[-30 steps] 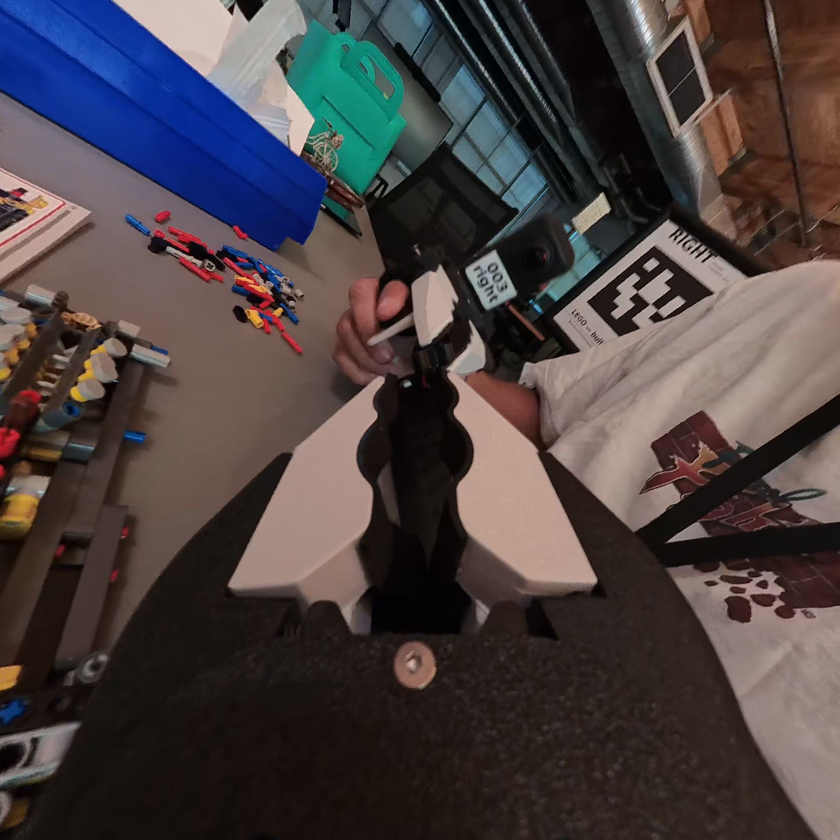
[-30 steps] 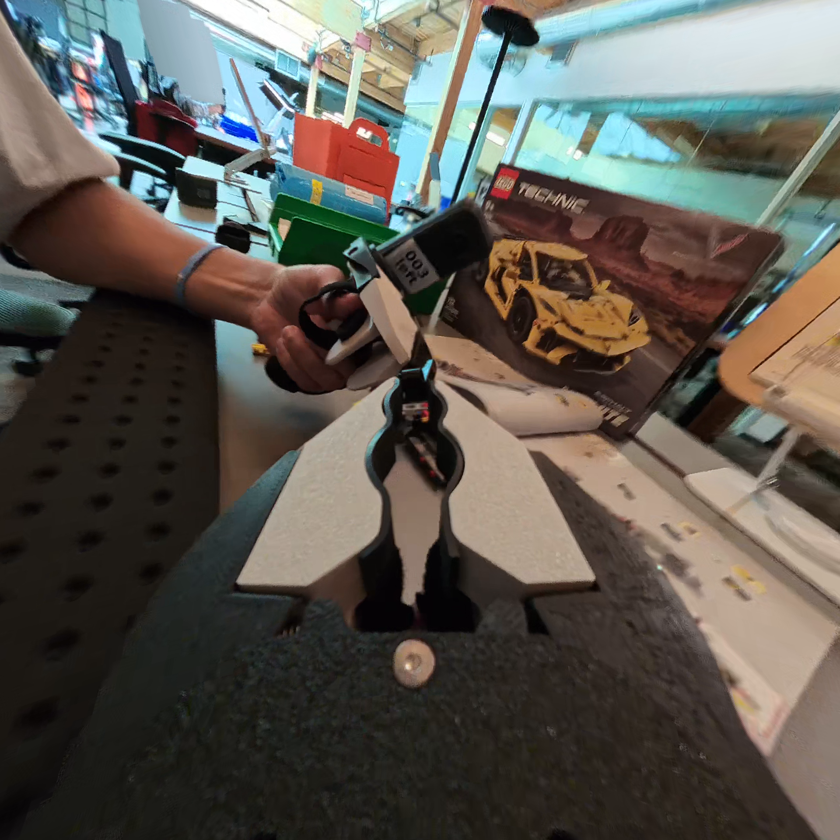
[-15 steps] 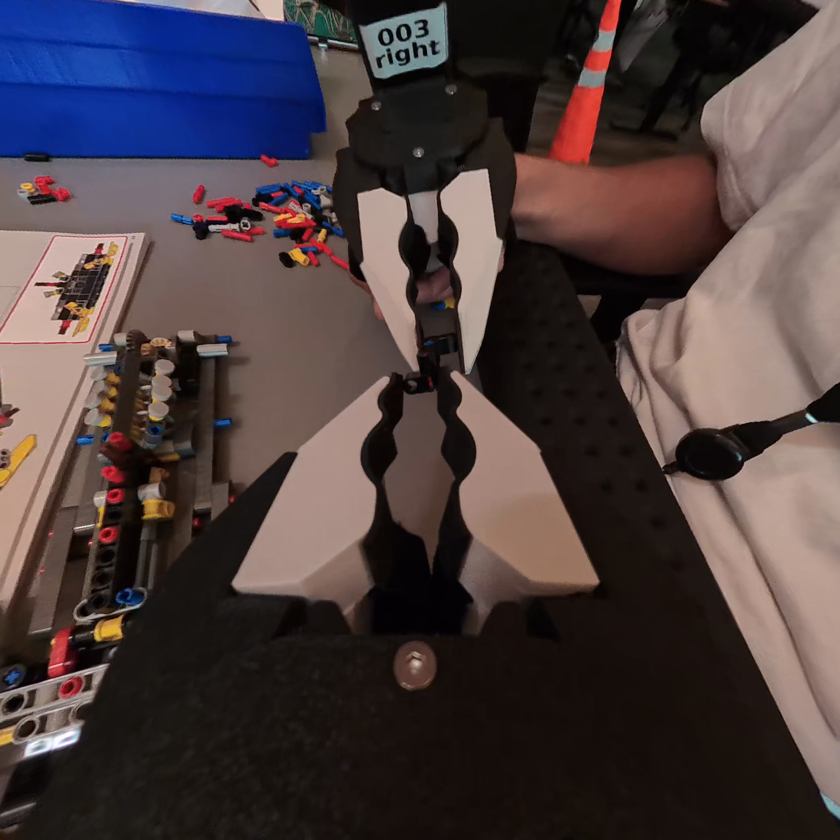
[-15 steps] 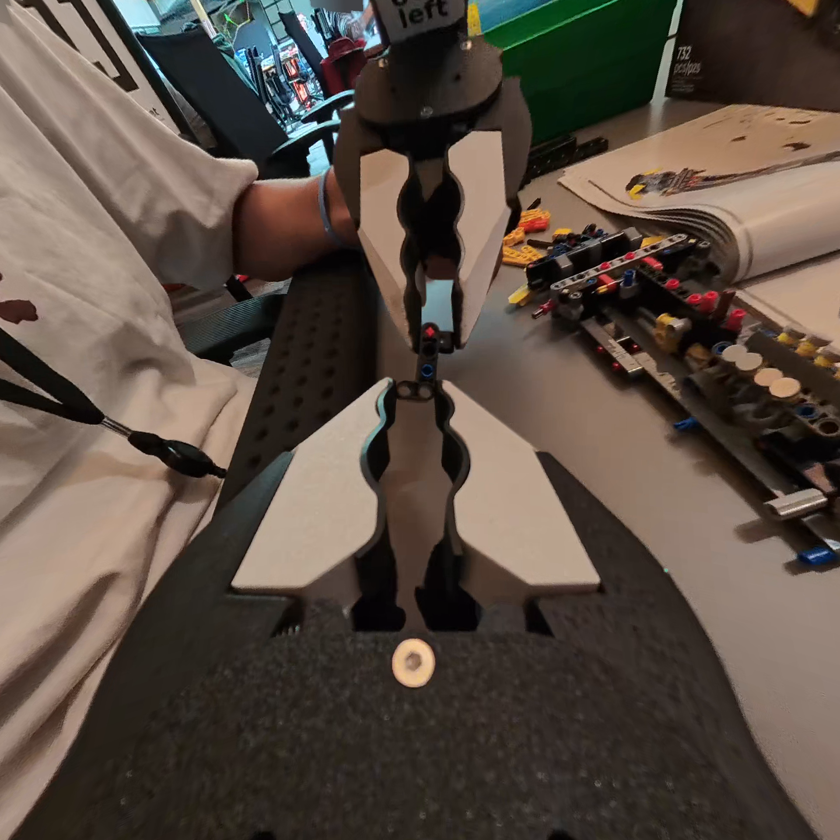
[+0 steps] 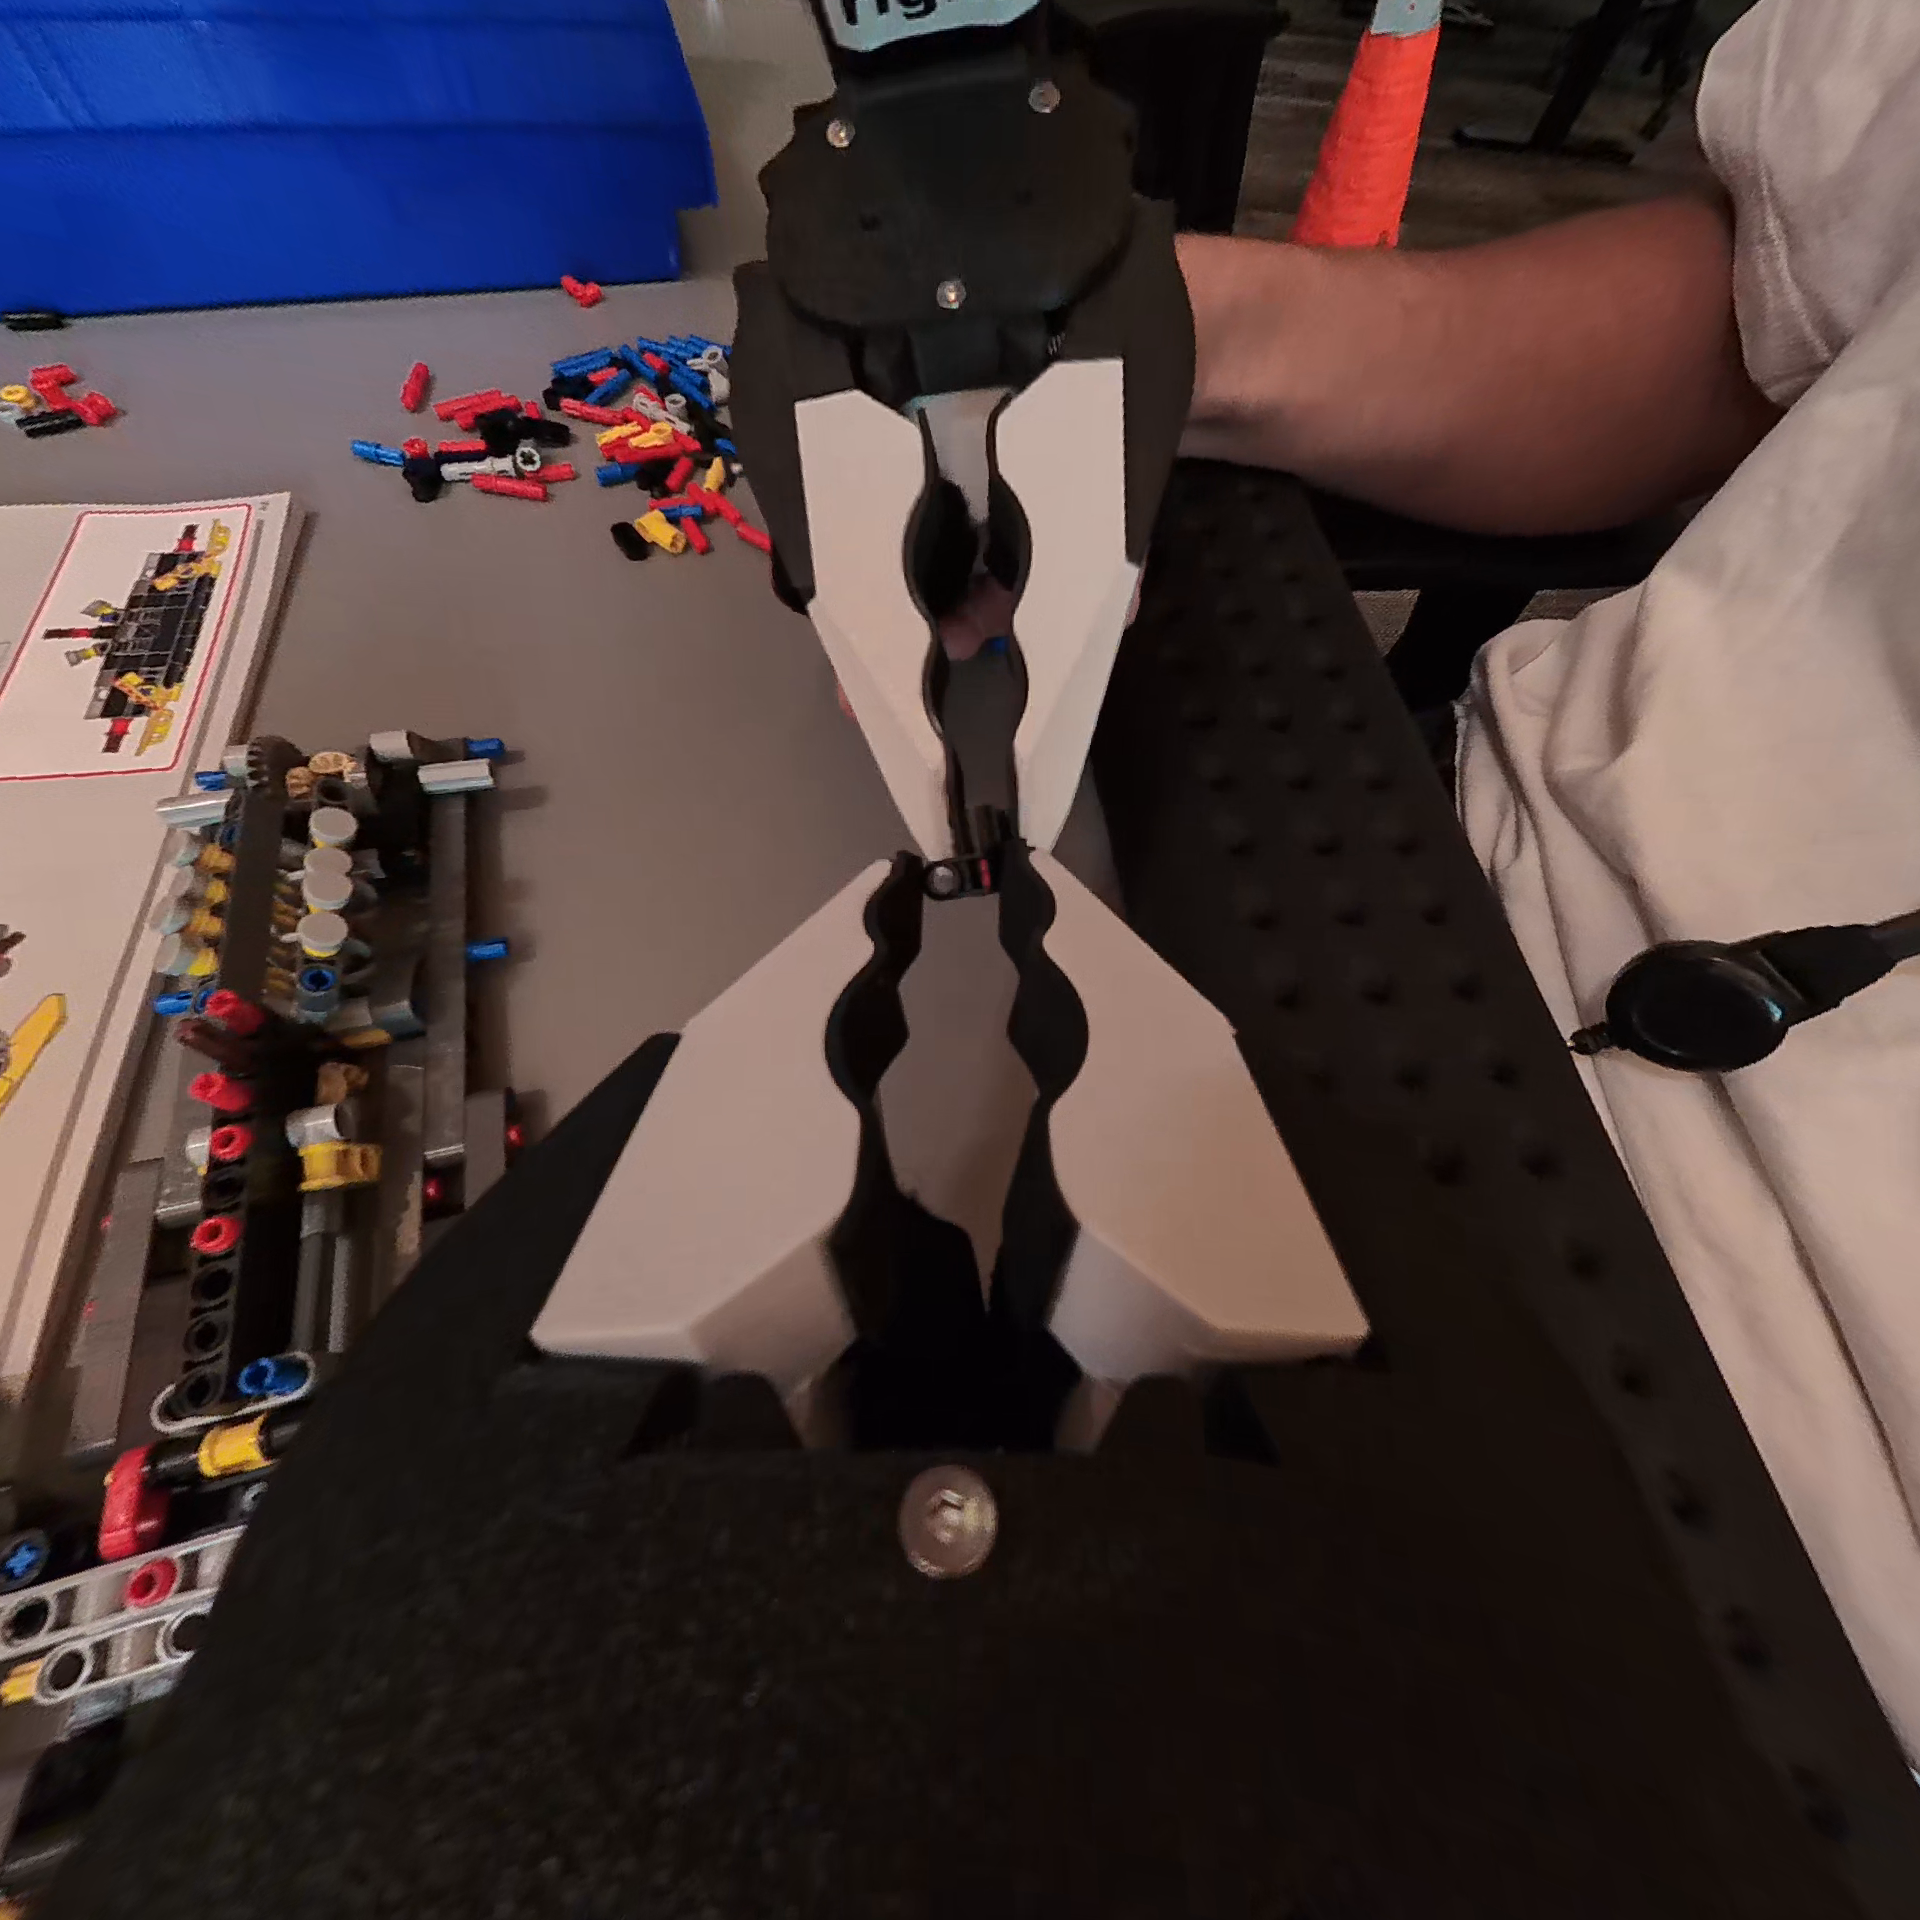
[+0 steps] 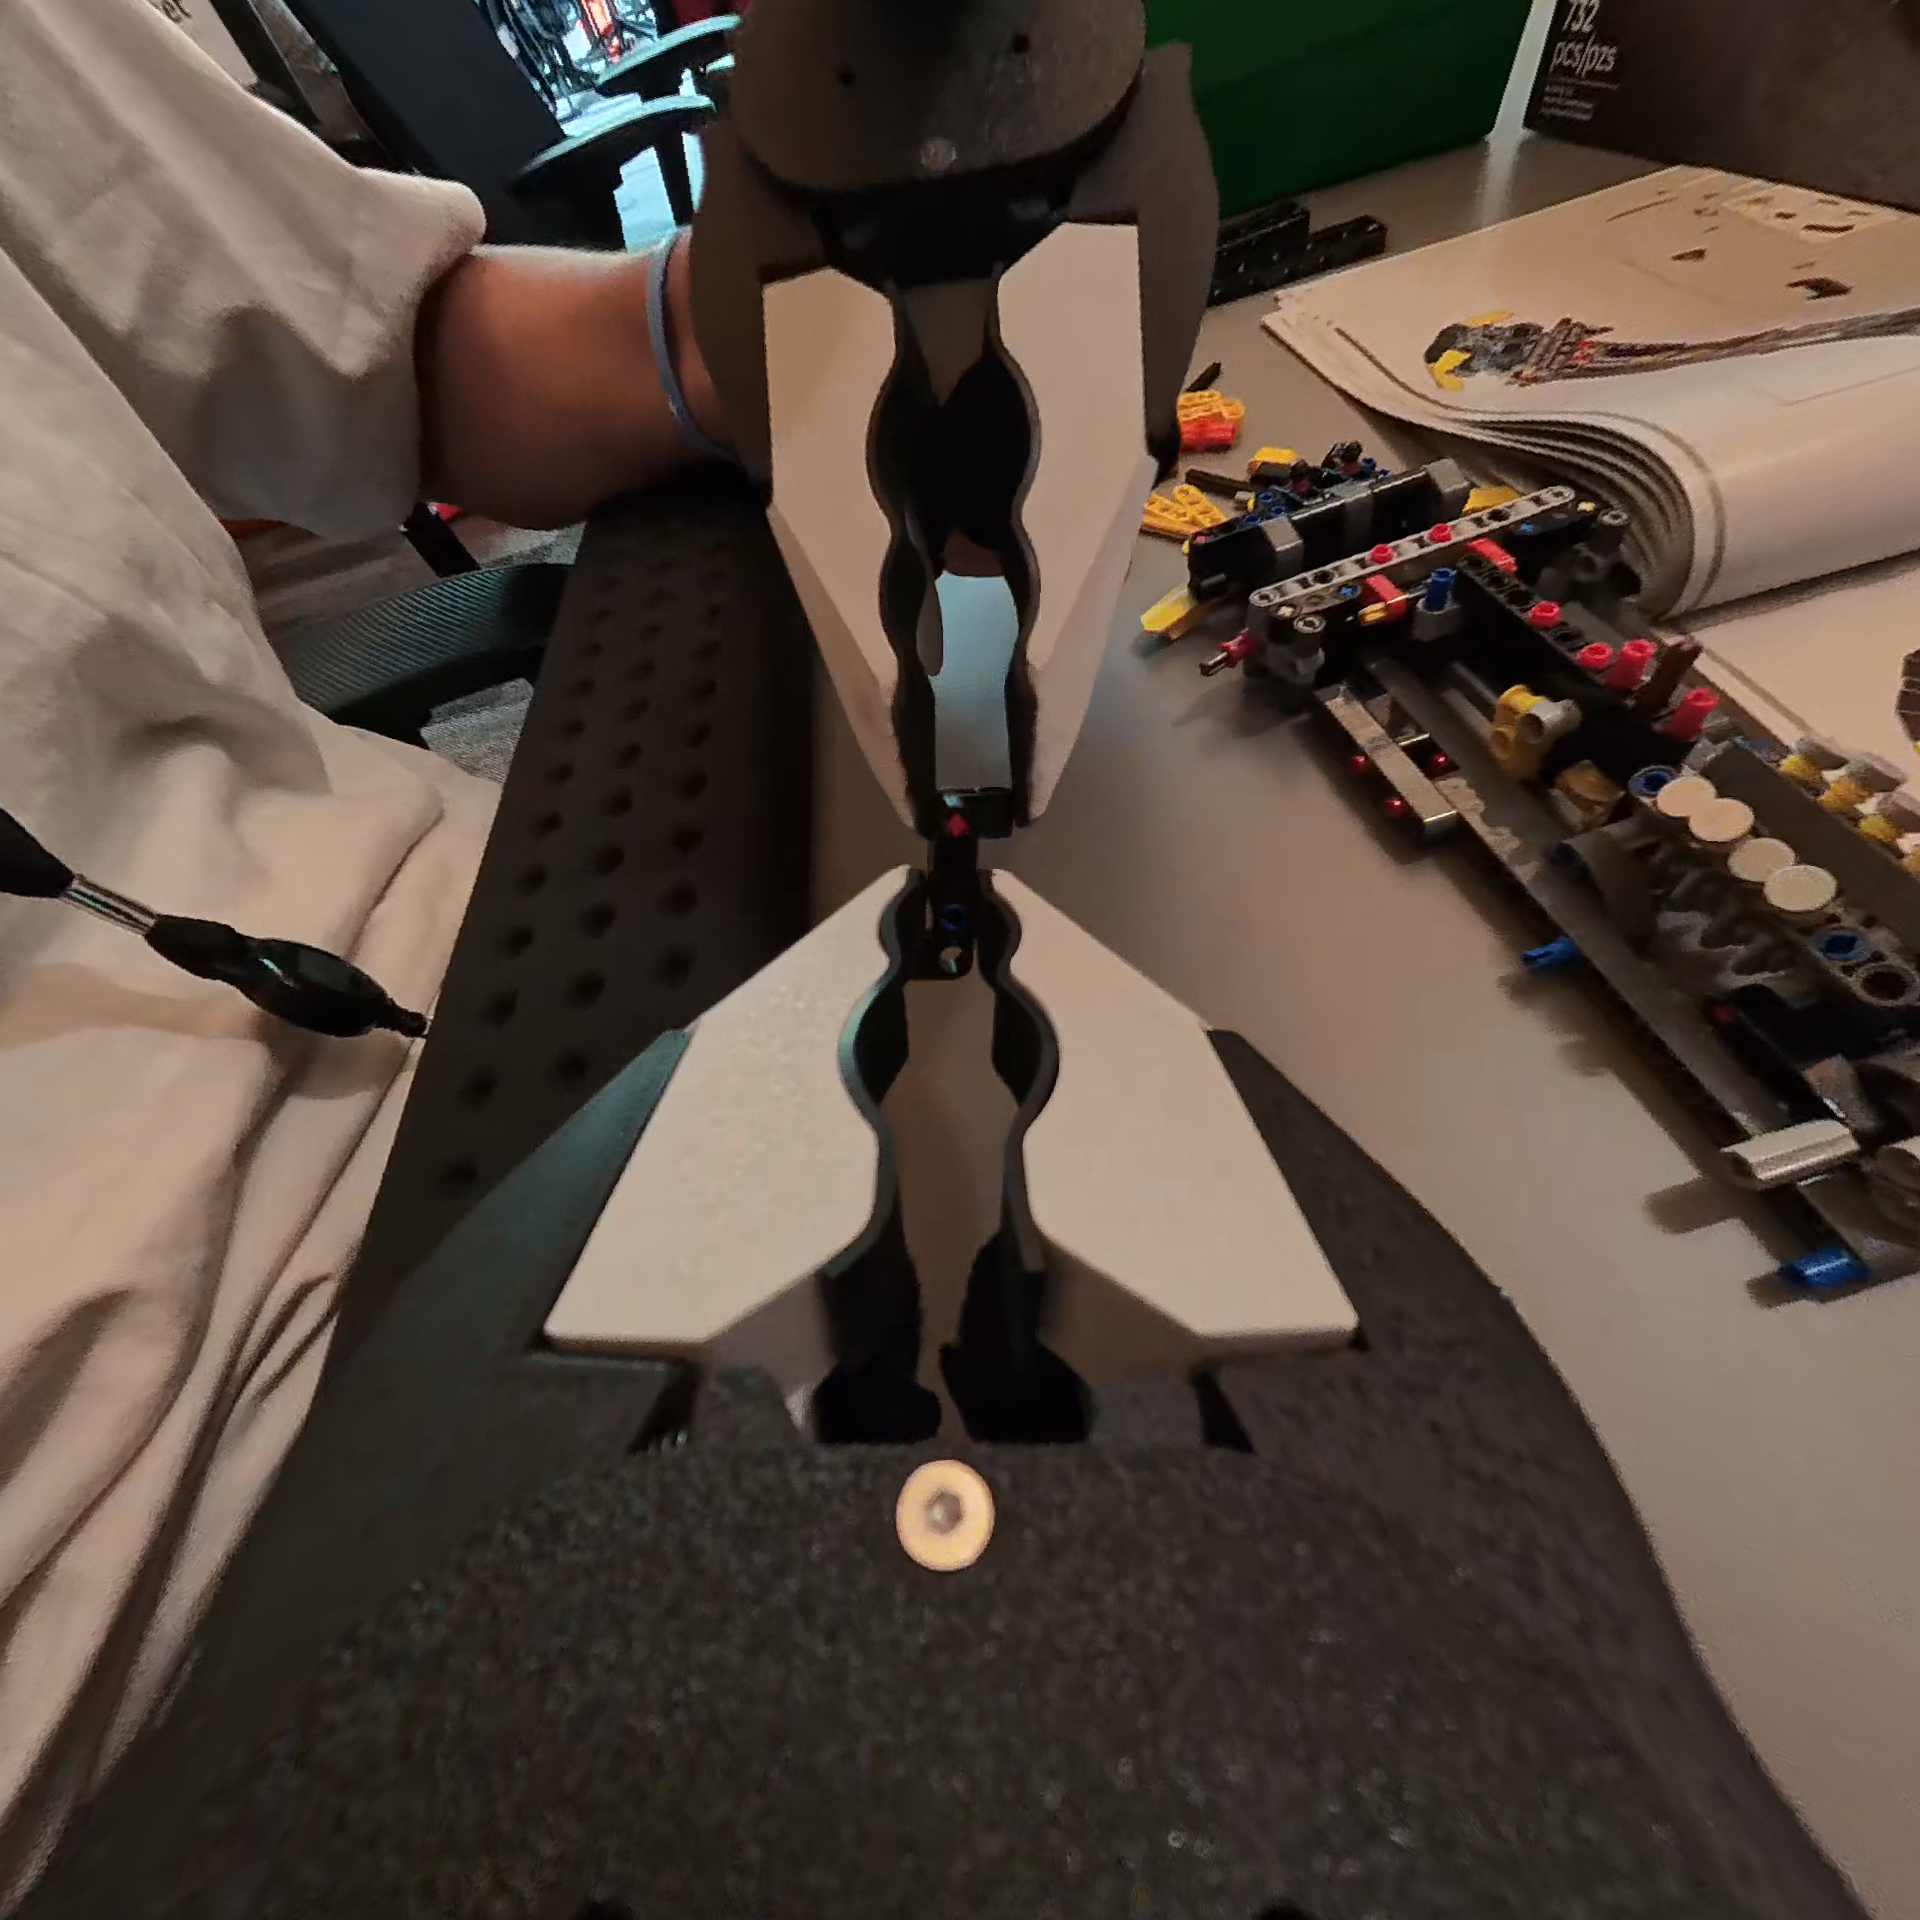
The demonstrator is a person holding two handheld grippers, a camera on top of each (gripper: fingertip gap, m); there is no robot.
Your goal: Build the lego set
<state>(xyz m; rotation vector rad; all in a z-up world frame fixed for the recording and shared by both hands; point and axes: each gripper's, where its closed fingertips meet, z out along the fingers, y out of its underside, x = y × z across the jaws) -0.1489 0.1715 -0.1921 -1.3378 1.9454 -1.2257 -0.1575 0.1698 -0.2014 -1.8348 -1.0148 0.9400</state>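
— What is my left claw (image 5: 961,868) looking like up close?
— Matt white plastic fingers (image 5: 748,1122), wavy black rubbery pads, and a coarse, grainy black body with one shiny metal screw (image 5: 948,1520).
— And the rest?
— The worktop (image 5: 582,665) is showing smooth and matt grey; the loose pieces (image 5: 623,436) are gleaming glossy plastic; the booklet (image 6: 1621,343) is plain paper.

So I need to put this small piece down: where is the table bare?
Bare grey table lies between the loose pin pile and the partly built chassis, beside the instruction booklet. In the right wrist view, the near table edge below the chassis is free too. The chassis strip itself is crowded.
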